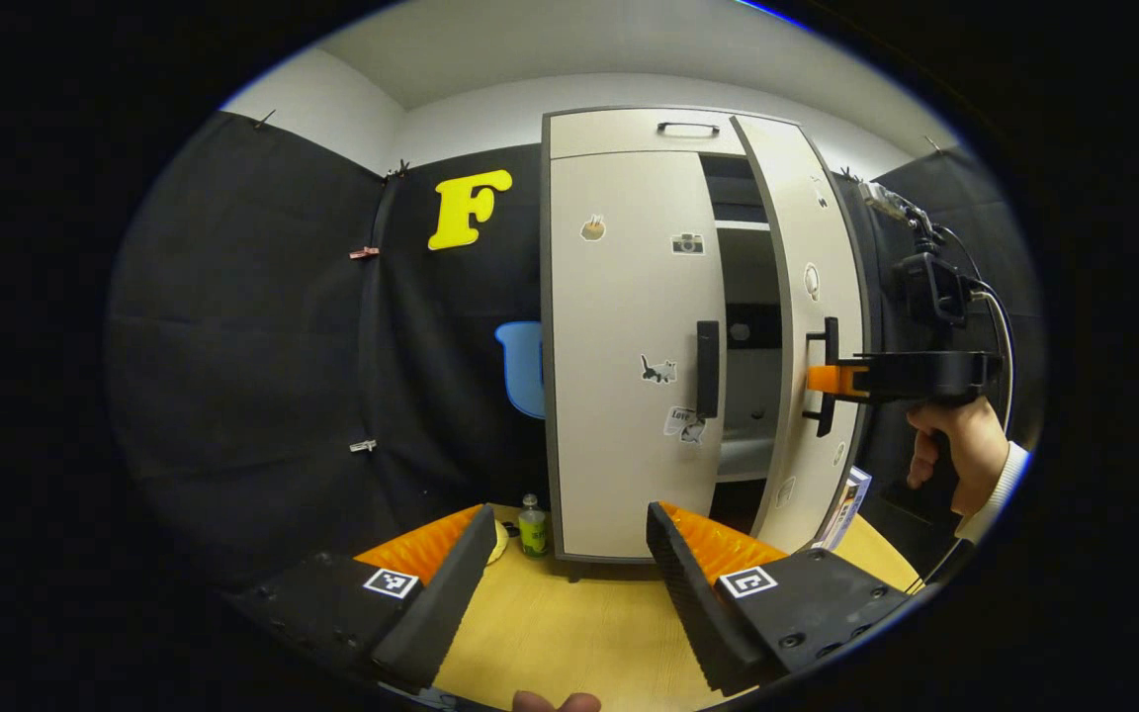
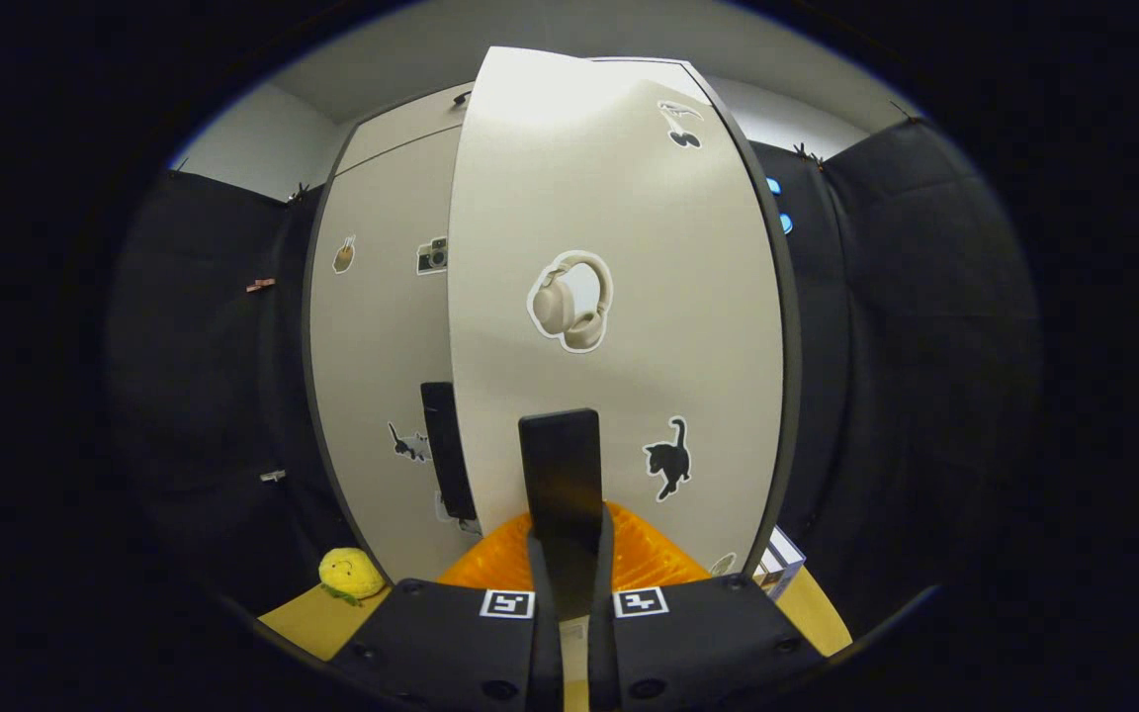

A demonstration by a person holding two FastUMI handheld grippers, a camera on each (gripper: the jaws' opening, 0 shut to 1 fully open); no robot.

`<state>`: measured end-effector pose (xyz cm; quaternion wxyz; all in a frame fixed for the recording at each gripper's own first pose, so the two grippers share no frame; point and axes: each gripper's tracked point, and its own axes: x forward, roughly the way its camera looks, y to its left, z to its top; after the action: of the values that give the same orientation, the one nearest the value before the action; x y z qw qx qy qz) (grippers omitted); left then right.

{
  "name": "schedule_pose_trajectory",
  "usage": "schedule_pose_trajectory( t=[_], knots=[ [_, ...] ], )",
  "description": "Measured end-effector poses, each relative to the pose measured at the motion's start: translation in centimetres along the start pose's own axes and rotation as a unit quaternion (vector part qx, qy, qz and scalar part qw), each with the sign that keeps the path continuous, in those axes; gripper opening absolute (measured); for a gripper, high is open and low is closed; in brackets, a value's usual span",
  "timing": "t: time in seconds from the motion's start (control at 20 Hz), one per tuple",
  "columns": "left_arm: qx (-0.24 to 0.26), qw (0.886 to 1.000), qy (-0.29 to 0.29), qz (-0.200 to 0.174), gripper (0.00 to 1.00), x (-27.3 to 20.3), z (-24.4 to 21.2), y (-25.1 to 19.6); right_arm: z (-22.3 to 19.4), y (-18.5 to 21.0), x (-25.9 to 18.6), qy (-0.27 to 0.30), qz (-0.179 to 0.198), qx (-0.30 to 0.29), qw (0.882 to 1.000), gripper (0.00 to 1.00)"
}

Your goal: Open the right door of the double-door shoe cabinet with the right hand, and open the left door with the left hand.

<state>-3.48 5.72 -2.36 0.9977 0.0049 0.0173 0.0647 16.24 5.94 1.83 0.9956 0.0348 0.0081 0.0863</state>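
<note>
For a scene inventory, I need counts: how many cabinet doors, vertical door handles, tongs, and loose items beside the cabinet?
Cabinet doors: 2 (left door, right door)
Vertical handles: 2 (left handle, right handle)
Tongs: 2 (left tongs, right tongs)
Loose items: 3 (bottle, yellow plush, box)
Total: 9

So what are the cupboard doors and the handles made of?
The doors, like the right door, look like smooth painted or coated board: flat, matte cream with a dark edge strip. The right door's handle, clamped in the right claw, and the left door's handle look like matte black metal or plastic; hard to tell.
</note>
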Motion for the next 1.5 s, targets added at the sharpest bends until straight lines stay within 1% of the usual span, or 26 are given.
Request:
schedule_pose_trajectory(
  t=[0.35,0.55,0.8,1.1,1.5],
  knots=[
    [-0.002,1.0,-0.003,-0.009,0.95,0.4,0.5,-2.4,0.1,-1.8,-2.3,-0.001,-0.003,0.006,1.0,0.14],
    [-0.002,1.0,-0.006,-0.018,0.94,0.7,1.0,-4.2,0.3,-3.6,-3.4,-0.003,-0.013,0.004,1.0,0.14],
    [-0.01,0.999,-0.014,-0.036,0.94,1.0,1.8,-7.2,0.3,-5.1,-4.4,0.01,-0.01,0.004,1.0,0.13],
    [0.003,0.998,-0.013,-0.054,0.95,0.8,2.0,-9.9,0.4,-7.2,-5.2,0.009,-0.032,0.004,0.999,0.13],
    [0.006,0.998,-0.015,-0.068,0.95,0.8,2.4,-11.9,0.6,-8.9,-5.9,0.009,-0.052,0.02,0.998,0.12]
  ],
)
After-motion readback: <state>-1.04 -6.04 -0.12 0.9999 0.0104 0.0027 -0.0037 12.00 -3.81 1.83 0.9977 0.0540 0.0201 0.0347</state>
